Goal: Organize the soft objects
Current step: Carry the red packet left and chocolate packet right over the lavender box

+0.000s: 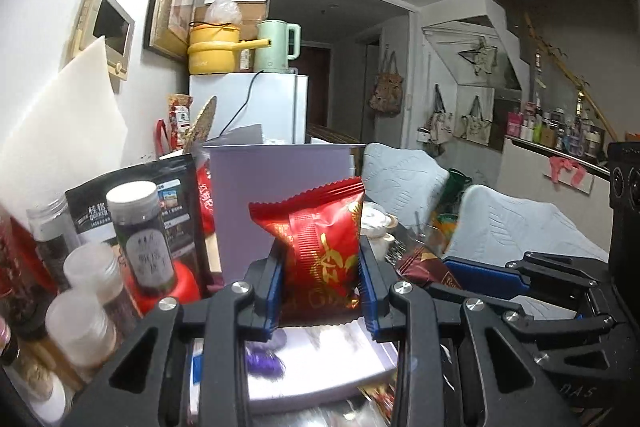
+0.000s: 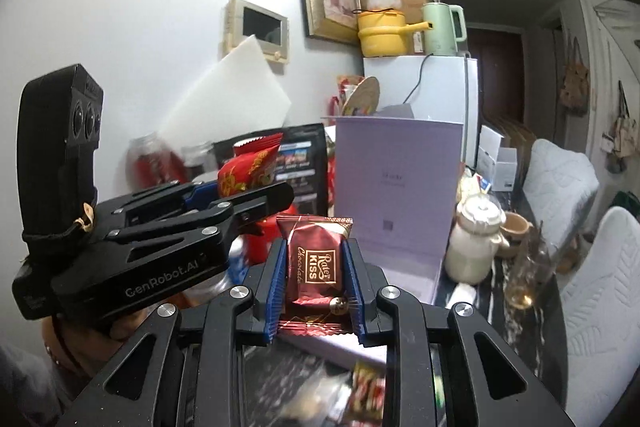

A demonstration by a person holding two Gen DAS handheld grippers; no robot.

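1. Two grippers carry loads: left gripper (image 1: 322,275) clamps a red snack packet (image 1: 320,247); right gripper (image 2: 316,277) clamps a brown chocolate packet (image 2: 314,259).
2. Step, judged: transport, both packets held above the table.
3. Next move likely calls for lowering them into the open lilac box (image 2: 396,187).

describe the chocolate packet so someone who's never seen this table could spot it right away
Start at the tall pale lilac box standing in the middle of the cluttered table. Just in front of it the right gripper pinches a small dark maroon packet upright between its blue pads. Unlike the bright red and gold packet in the left gripper, it reads "Kiss Chocolate" in gold.
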